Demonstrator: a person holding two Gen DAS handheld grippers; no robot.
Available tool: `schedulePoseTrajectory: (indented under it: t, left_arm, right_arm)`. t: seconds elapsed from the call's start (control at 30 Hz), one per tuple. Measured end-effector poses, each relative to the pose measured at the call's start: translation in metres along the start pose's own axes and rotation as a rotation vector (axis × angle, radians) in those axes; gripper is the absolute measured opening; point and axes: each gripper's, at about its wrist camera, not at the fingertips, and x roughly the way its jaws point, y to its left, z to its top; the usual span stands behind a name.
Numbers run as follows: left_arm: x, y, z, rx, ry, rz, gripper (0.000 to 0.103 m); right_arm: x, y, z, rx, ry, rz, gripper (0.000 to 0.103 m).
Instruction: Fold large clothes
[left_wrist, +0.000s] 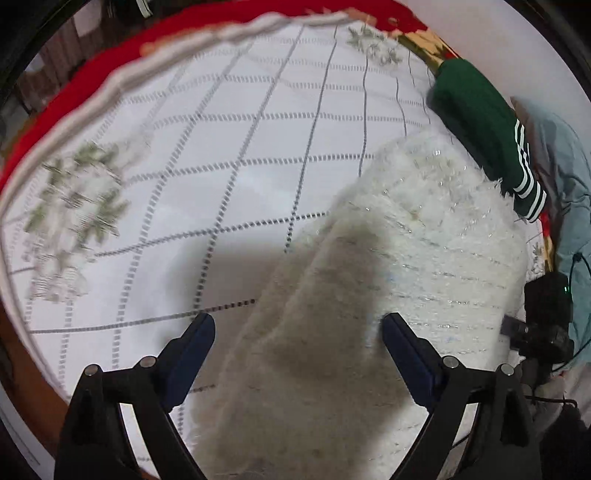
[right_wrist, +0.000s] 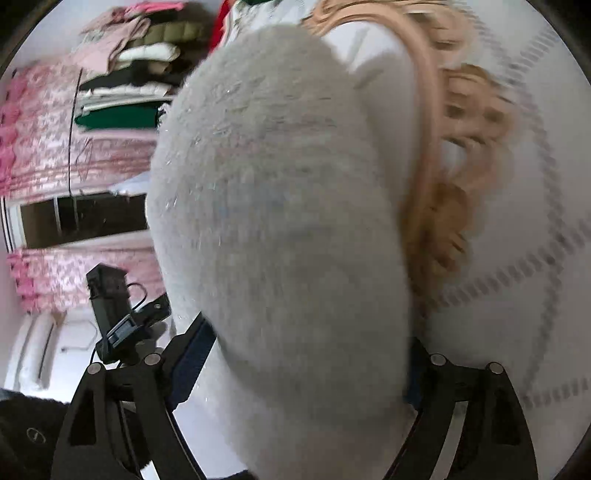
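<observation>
A fluffy cream-white garment (left_wrist: 424, 240) lies on a white tablecloth with a dotted grid (left_wrist: 240, 129). One long part of it runs down between the two fingers of my left gripper (left_wrist: 299, 326). That gripper points steeply down with its jaws wide, and neither dark blue pad (left_wrist: 192, 350) presses on the cloth. In the right wrist view the same garment (right_wrist: 280, 184) bulges close to the lens and fills the gap of my right gripper (right_wrist: 306, 350). Its jaws stand wide, with the left finger (right_wrist: 192, 354) clear of the cloth and the right finger mostly hidden behind it.
A folded green garment with white stripes (left_wrist: 480, 122) and a light blue garment (left_wrist: 569, 184) lie at the table's right. The cloth has a red border (left_wrist: 74, 85). A black camera unit with a cable (left_wrist: 546, 317) sits nearby. Stacked folded clothes (right_wrist: 140, 66) rest on pink bedding (right_wrist: 55, 147).
</observation>
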Motion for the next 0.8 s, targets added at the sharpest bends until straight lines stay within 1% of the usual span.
schedulePoseTrajectory:
  t: [0.03, 0.1, 0.13, 0.17, 0.2, 0.27, 0.3, 0.33, 0.37, 0.43, 0.47, 0.5, 0.53, 0.57, 0.6, 0.63, 0.67, 0.7, 0.73, 0.8]
  left_arm:
    - [0.002, 0.0, 0.0, -0.003, 0.006, 0.001, 0.093]
    - [0.007, 0.001, 0.001, 0.009, 0.019, -0.004, 0.093]
    - [0.006, 0.001, 0.002, 0.011, 0.024, 0.003, 0.093]
    - [0.005, 0.002, 0.003, 0.01, 0.027, 0.002, 0.093]
    - [0.004, 0.003, 0.004, 0.009, 0.03, -0.009, 0.093]
    - [0.003, 0.007, 0.005, 0.014, 0.042, -0.042, 0.093]
    - [0.003, 0.008, 0.005, 0.02, 0.049, -0.053, 0.093]
    - [0.004, 0.007, 0.006, 0.034, 0.059, -0.057, 0.093]
    - [0.006, 0.007, 0.008, 0.044, 0.068, -0.063, 0.093]
    - [0.009, 0.002, 0.01, 0.064, 0.08, -0.094, 0.092]
    - [0.011, -0.001, 0.012, 0.075, 0.078, -0.111, 0.091]
    - [0.011, -0.004, 0.013, 0.089, 0.069, -0.121, 0.088]
    - [0.009, -0.009, 0.015, 0.119, 0.047, -0.141, 0.072]
    - [0.009, -0.013, 0.017, 0.139, 0.037, -0.14, 0.062]
    - [0.008, -0.017, 0.018, 0.159, 0.03, -0.143, 0.054]
    - [0.006, -0.02, 0.021, 0.181, 0.03, -0.161, 0.029]
    - [0.004, -0.022, 0.024, 0.19, 0.034, -0.172, 0.019]
    - [0.001, -0.024, 0.03, 0.2, 0.031, -0.186, 0.017]
    - [-0.002, -0.024, 0.034, 0.208, 0.029, -0.199, 0.014]
    - [-0.009, -0.029, 0.041, 0.24, 0.037, -0.218, 0.012]
  right_arm:
    - [0.003, 0.004, 0.001, -0.003, 0.003, 0.006, 0.087]
    - [0.007, 0.012, 0.0, 0.019, -0.001, 0.016, 0.079]
    - [0.005, 0.013, -0.003, 0.05, -0.017, 0.044, 0.067]
    - [-0.002, 0.012, -0.01, 0.111, -0.043, 0.115, 0.059]
    - [-0.006, 0.011, -0.017, 0.152, -0.064, 0.172, 0.057]
    - [-0.017, 0.01, -0.031, 0.185, -0.076, 0.209, 0.056]
    - [-0.018, 0.011, -0.038, 0.176, -0.07, 0.177, 0.056]
    - [-0.015, 0.01, -0.041, 0.171, -0.062, 0.156, 0.06]
    - [-0.008, 0.002, -0.045, 0.196, -0.047, 0.139, 0.071]
    - [0.002, -0.012, -0.047, 0.235, -0.046, 0.135, 0.084]
    - [0.012, -0.017, -0.045, 0.231, -0.043, 0.145, 0.086]
    - [0.02, -0.016, -0.041, 0.219, -0.042, 0.154, 0.086]
    - [0.03, -0.012, -0.042, 0.209, -0.042, 0.154, 0.087]
    - [0.033, -0.004, -0.041, 0.188, -0.053, 0.136, 0.086]
    - [0.046, 0.004, -0.039, 0.179, -0.073, 0.124, 0.082]
    - [0.047, 0.005, -0.039, 0.188, -0.089, 0.128, 0.071]
    - [0.047, 0.005, -0.041, 0.229, -0.113, 0.152, 0.065]
    - [0.047, 0.007, -0.042, 0.243, -0.131, 0.157, 0.063]
    - [0.044, 0.012, -0.043, 0.249, -0.148, 0.153, 0.06]
    - [0.045, 0.022, -0.046, 0.27, -0.172, 0.158, 0.058]
